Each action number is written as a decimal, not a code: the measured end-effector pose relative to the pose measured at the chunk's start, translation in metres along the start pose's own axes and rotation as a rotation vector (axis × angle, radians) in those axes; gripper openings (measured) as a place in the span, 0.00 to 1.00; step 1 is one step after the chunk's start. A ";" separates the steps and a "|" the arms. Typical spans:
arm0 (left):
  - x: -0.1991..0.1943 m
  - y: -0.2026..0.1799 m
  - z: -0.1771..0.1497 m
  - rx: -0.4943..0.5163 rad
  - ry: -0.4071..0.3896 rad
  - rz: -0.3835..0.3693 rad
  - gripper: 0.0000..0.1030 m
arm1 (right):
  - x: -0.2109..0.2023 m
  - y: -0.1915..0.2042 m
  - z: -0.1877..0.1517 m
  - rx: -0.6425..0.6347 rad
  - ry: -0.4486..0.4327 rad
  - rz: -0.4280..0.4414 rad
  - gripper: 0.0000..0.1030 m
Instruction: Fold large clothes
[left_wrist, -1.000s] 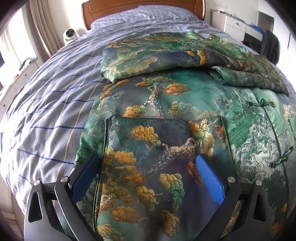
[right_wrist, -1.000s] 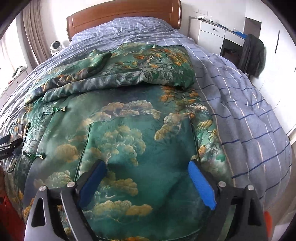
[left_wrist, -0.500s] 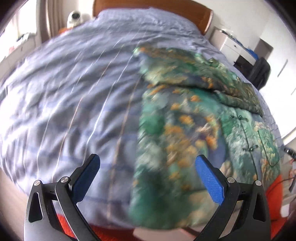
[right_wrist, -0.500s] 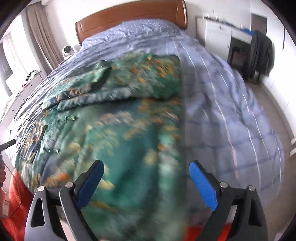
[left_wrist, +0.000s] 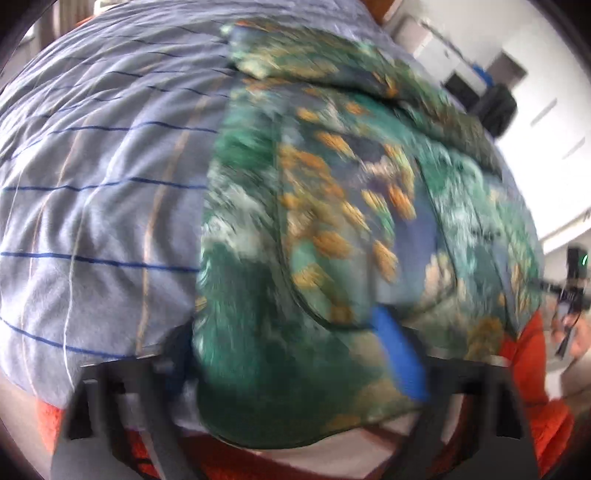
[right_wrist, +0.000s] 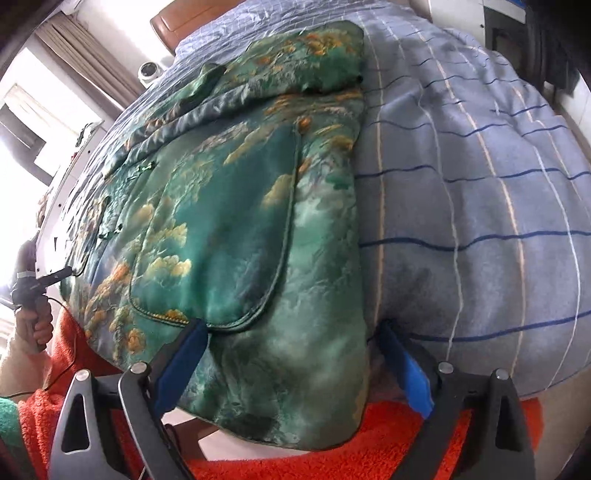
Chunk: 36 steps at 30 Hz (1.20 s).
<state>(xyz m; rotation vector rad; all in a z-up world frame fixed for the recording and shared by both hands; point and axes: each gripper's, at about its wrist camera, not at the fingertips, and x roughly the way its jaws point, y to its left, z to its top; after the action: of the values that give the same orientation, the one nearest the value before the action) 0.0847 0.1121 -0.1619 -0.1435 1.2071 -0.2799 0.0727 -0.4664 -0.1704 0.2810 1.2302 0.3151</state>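
A: From where does the left wrist view look?
B: From the near edge of the bed (left_wrist: 92, 221), close, steeply down along its fingers, facing the far right.
A: And the right wrist view?
B: Also close at the near edge, facing the far headboard (right_wrist: 173, 26).
A: What do they share?
B: The green garment (left_wrist: 332, 229) (right_wrist: 229, 221) hanging over the near edge.
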 end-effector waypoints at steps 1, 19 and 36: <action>0.000 -0.006 -0.001 0.021 0.009 0.031 0.64 | -0.002 0.004 0.001 -0.008 0.007 -0.012 0.67; -0.121 -0.031 -0.036 0.030 0.036 -0.038 0.12 | -0.132 0.040 -0.022 0.033 -0.061 0.145 0.13; -0.075 0.027 0.168 -0.106 -0.239 -0.098 0.21 | -0.044 -0.008 0.207 0.058 -0.308 0.201 0.15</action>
<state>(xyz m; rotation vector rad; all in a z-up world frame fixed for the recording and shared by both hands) 0.2208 0.1534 -0.0421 -0.3207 0.9788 -0.2762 0.2566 -0.4990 -0.0712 0.4869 0.9093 0.3933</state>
